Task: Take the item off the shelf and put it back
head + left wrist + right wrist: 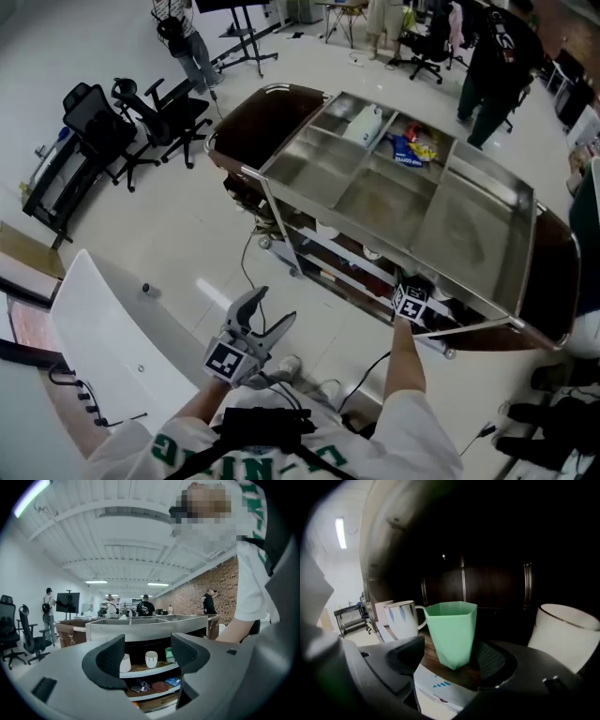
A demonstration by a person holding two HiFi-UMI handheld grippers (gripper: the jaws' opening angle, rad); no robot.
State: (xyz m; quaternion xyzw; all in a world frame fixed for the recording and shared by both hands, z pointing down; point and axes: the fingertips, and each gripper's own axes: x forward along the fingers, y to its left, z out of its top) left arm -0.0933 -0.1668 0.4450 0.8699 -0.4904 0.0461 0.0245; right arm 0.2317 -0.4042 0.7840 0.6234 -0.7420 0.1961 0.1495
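My right gripper [451, 658] is reached in under the steel top of the trolley [514, 199], at the upper shelf [446, 673]. Its jaws stand apart on either side of the green cup [452, 630], which sits upright at the shelf's near edge. I cannot tell whether either pad touches the cup; nothing is clamped yet. A white mug [401, 619] with blue marks stands just beside it on the left, and a larger white cup [565, 632] stands near it on the right.

My left gripper [147, 649] hangs back, well apart from the trolley, released and with nothing between its jaws.

I take this to be the pick-up: the cup is bracketed but not gripped. Next I need to close squarely on its faceted sides, low enough not to squeeze it out. Then I should lift a little and draw it straight toward me, clear of the mug's handle and the steel top above.
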